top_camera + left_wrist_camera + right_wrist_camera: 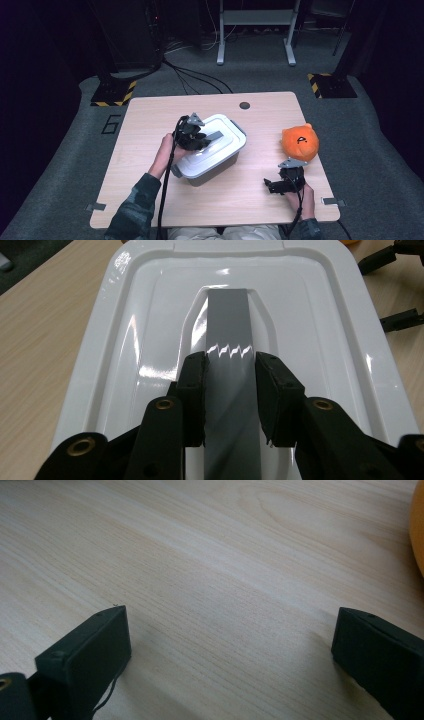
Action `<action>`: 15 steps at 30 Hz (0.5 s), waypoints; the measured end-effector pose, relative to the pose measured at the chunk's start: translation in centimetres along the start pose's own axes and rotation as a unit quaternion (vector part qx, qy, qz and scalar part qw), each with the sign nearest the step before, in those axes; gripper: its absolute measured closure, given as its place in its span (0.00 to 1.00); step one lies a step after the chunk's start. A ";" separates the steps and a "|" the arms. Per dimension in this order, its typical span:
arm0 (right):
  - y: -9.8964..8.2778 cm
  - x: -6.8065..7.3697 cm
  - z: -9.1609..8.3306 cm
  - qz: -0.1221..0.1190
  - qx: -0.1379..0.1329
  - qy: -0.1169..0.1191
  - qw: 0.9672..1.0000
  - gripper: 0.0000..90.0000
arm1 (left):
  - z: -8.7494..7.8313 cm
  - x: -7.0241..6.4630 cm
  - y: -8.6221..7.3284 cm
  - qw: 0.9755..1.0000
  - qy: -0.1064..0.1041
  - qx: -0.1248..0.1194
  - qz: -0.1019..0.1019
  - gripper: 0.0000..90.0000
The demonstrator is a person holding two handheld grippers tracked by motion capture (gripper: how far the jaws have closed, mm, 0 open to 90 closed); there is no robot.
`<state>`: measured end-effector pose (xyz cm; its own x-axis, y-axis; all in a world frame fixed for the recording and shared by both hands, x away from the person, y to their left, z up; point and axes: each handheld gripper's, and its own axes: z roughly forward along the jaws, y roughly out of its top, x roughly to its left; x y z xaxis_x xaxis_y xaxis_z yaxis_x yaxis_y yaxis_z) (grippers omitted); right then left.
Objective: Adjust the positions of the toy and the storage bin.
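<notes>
The left gripper (230,372) has its two black jaws clamped from either side on the flat grey plastic handle (228,325) that runs down the middle of the glossy white plastic lid (125,340) of a grey storage box (212,167), which sits directly beneath it on the pale wooden table (150,115). Gripping the handle across its narrow width, about halfway along, looks like the sensible hold for lifting the lid level rather than tipping it. The right gripper (227,640) rests low over bare tabletop with its jaws spread wide and nothing between them, probably parked out of the way until needed. The left gripper view gives what the high view cannot: the pads (192,390) bearing on the handle's edges and the recess moulded round it. The high view in turn places the round orange plush toy (300,141) just beyond the right gripper, well apart from the box; in the right gripper view it appears as an orange sliver at the far right edge.
</notes>
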<state>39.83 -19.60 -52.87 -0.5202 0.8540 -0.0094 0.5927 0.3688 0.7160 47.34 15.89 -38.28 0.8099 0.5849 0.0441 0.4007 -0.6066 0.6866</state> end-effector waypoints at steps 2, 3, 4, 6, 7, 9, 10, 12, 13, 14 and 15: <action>0.0 0.0 0.0 0.000 0.000 0.001 1.000 0.02 | 0.1 -0.2 0.2 1.000 0.001 0.000 0.001 0.74; 0.0 0.0 0.0 0.001 -0.001 0.001 1.000 0.02 | 0.2 -0.3 0.3 1.000 0.002 0.000 -0.001 0.74; 0.0 0.0 0.0 0.001 -0.001 0.001 1.000 0.02 | 0.3 -0.3 0.3 1.000 0.002 0.000 -0.002 0.74; 0.0 0.0 0.0 -0.001 0.000 0.000 1.000 0.02 | 0.5 -0.6 0.5 1.000 0.002 -0.002 -0.003 0.74; 0.0 0.0 0.0 0.000 0.000 0.001 1.000 0.02 | 0.6 -0.7 0.6 1.000 0.002 -0.003 -0.004 0.74; 0.0 0.0 0.0 0.001 -0.001 0.001 1.000 0.02 | 0.8 -0.9 0.8 1.000 0.002 -0.002 -0.003 0.74; 0.0 0.0 0.0 0.000 0.000 0.000 1.000 0.02 | 0.9 -1.0 0.9 1.000 0.002 -0.004 -0.005 0.74; 0.0 0.0 0.0 0.000 0.000 0.001 1.000 0.02 | 1.0 -1.2 1.1 1.000 0.002 -0.003 -0.003 0.74; 0.0 0.0 0.0 0.000 0.000 0.001 1.000 0.02 | 1.1 -1.3 1.2 1.000 0.001 -0.004 -0.006 0.74; 0.0 0.0 0.0 0.000 0.000 0.001 1.000 0.02 | 1.1 -1.3 1.2 1.000 0.002 -0.003 -0.004 0.74; 0.0 0.0 0.0 0.001 -0.001 0.002 1.000 0.02 | 1.2 -1.4 1.3 1.000 0.002 -0.003 -0.004 0.74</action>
<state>39.83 -19.59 -52.87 -0.5213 0.8534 -0.0058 0.5928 0.3670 0.7169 47.26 13.69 -38.33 0.8047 0.5923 0.0410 0.4047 -0.5978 0.6920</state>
